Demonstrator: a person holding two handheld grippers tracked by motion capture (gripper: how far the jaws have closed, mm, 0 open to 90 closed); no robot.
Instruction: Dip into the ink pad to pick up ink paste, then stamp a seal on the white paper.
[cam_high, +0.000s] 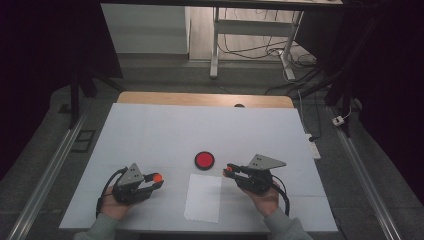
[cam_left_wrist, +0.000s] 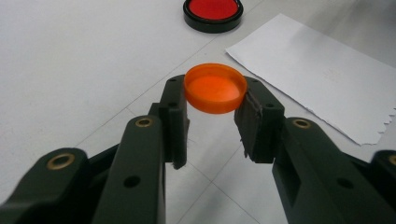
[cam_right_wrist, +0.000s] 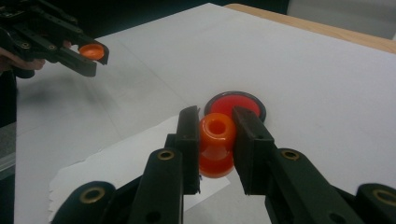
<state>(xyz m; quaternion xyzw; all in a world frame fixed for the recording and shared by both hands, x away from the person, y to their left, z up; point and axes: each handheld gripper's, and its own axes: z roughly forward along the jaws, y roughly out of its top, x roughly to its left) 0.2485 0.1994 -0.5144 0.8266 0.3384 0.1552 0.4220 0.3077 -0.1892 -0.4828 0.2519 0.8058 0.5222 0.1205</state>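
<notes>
- My left gripper (cam_left_wrist: 212, 116) clamps an orange cap (cam_left_wrist: 215, 88) — held above the table (cam_high: 150, 135).
- My right gripper (cam_right_wrist: 215, 140) pinches an orange bottle (cam_right_wrist: 216, 145) over the paper (cam_high: 203, 197), near the red disc (cam_high: 204, 160).

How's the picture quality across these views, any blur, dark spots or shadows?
High view: dim, black at the sides, the white table evenly lit. Left gripper view: orange cap sharp, near claw arms soft. Right gripper view: orange bottle slightly soft, faint shadow under the far left claw.
</notes>
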